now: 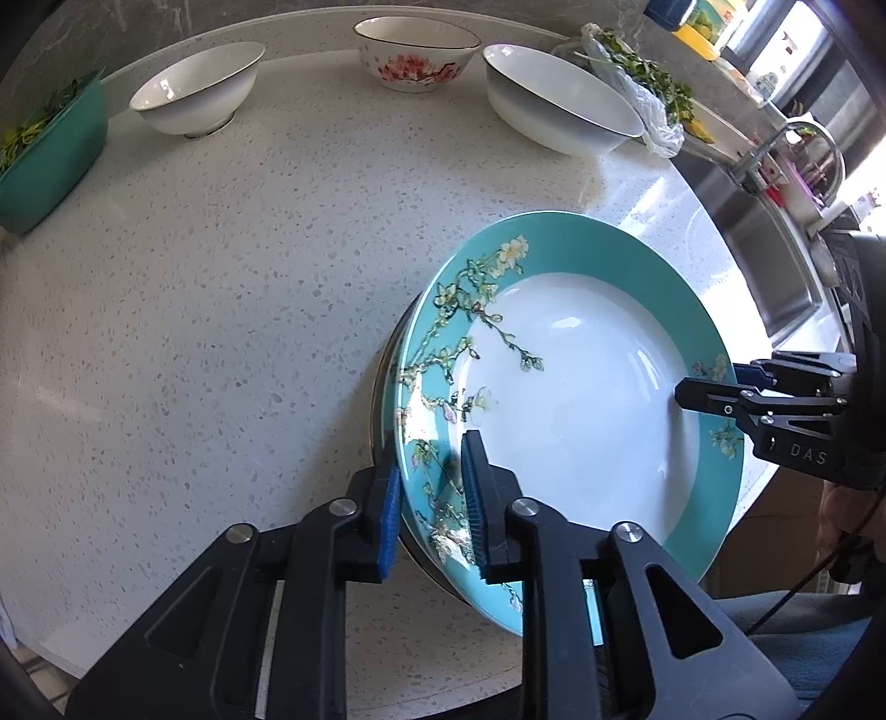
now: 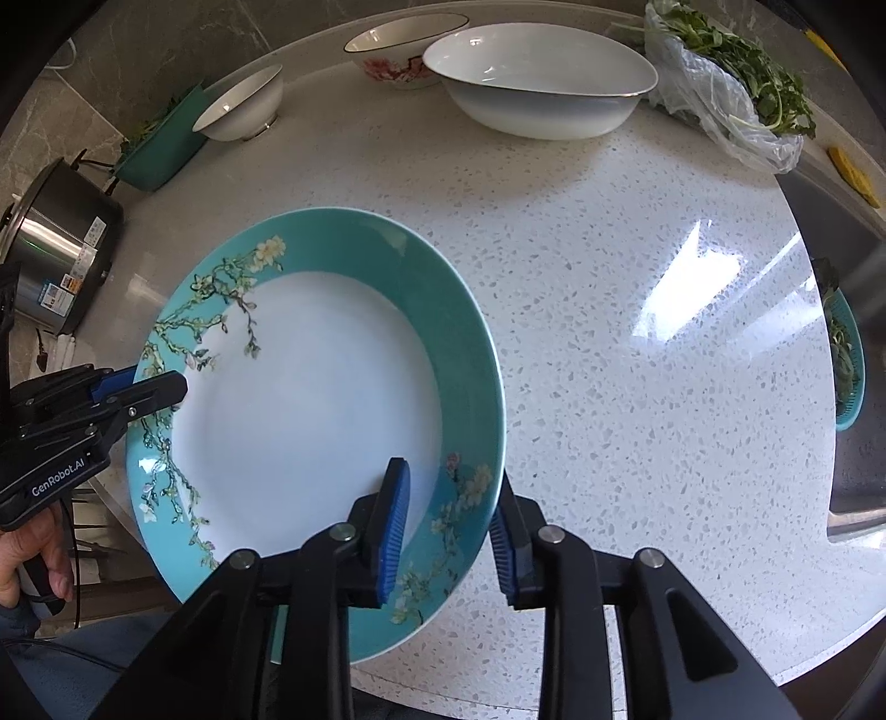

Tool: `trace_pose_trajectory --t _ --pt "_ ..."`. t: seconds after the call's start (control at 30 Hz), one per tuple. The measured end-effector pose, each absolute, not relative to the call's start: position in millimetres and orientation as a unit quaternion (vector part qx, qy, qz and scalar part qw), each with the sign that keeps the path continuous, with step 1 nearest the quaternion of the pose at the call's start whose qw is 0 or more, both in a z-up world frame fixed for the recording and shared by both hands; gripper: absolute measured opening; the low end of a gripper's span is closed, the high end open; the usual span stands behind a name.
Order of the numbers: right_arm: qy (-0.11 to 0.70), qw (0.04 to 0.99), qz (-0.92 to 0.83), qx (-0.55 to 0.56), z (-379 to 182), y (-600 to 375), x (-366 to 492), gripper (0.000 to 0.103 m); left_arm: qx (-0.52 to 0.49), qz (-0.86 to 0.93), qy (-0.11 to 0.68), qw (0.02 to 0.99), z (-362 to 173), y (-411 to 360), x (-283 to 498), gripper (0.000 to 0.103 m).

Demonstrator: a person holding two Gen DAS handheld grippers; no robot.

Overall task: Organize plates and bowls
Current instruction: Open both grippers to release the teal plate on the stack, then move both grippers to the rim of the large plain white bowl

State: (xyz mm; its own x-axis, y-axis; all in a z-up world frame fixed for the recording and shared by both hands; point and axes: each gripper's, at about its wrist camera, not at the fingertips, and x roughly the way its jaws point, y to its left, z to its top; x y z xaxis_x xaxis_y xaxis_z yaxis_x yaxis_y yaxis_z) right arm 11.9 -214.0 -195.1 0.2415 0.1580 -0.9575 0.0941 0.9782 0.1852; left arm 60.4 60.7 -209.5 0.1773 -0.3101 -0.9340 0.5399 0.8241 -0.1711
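Note:
A teal-rimmed plate with blossom branches (image 1: 581, 399) (image 2: 310, 410) is held tilted above the white speckled counter (image 1: 221, 310). My left gripper (image 1: 432, 498) is shut on its near-left rim; a dark edge shows under the plate there. My right gripper (image 2: 448, 531) straddles the opposite rim, one pad over the plate's face, one outside, with a gap to the rim. It shows in the left wrist view (image 1: 714, 393). At the back stand a small white bowl (image 1: 196, 88) (image 2: 241, 105), a red-flowered bowl (image 1: 415, 52) (image 2: 398, 50) and a large white bowl (image 1: 559, 99) (image 2: 540, 80).
A teal container of greens (image 1: 50, 149) (image 2: 160, 138) sits back left. A plastic bag of greens (image 1: 642, 83) (image 2: 731, 83) lies back right. A sink with a tap (image 1: 775, 221) is at the right. A steel pot (image 2: 55, 243) stands left.

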Motion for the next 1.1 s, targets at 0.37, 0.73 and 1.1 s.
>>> trace_pose_trajectory --t 0.37,0.73,1.1 --pt "0.623 0.776 -0.003 0.100 -198 -205 18 0.046 0.111 -0.293 0.556 0.769 -198 59 64 0.082" --pt "0.556 0.785 -0.045 0.270 -169 -273 6 0.089 0.027 -0.348 0.534 0.770 -160 83 108 0.103" --pt "0.417 0.820 -0.075 0.384 -105 -349 23 0.090 0.029 -0.384 0.505 0.772 -119 42 192 0.103"
